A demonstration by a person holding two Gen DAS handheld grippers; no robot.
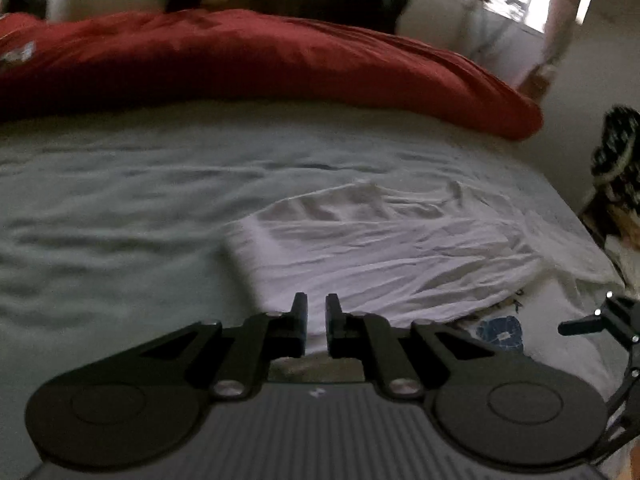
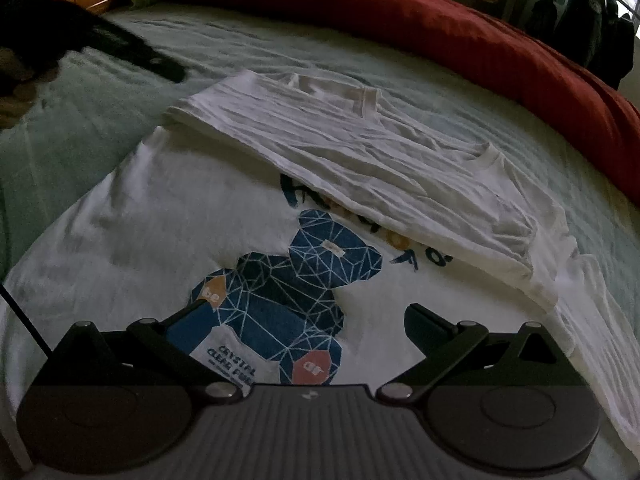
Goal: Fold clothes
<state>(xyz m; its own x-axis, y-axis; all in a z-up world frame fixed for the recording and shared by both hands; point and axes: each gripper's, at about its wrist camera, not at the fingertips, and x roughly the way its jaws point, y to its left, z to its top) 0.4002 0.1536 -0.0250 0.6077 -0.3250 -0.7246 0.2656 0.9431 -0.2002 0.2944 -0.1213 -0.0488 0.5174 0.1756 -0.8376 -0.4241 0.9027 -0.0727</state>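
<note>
A white T-shirt lies flat on the bed, with a blue geometric bear print facing up. Its far side is folded over the middle, so the collar sits along the fold. My left gripper hangs just above the near left edge of that fold, jaws together, with no cloth seen pinched between them. It shows as a dark blur in the right wrist view. My right gripper stands wide open low over the bear print, with nothing held. Part of it shows at the edge of the left wrist view.
A red duvet is bunched along the far side of the bed. The pale green sheet spreads to the left. The bed's right edge drops beside a dark patterned thing. Clothes hang at the back.
</note>
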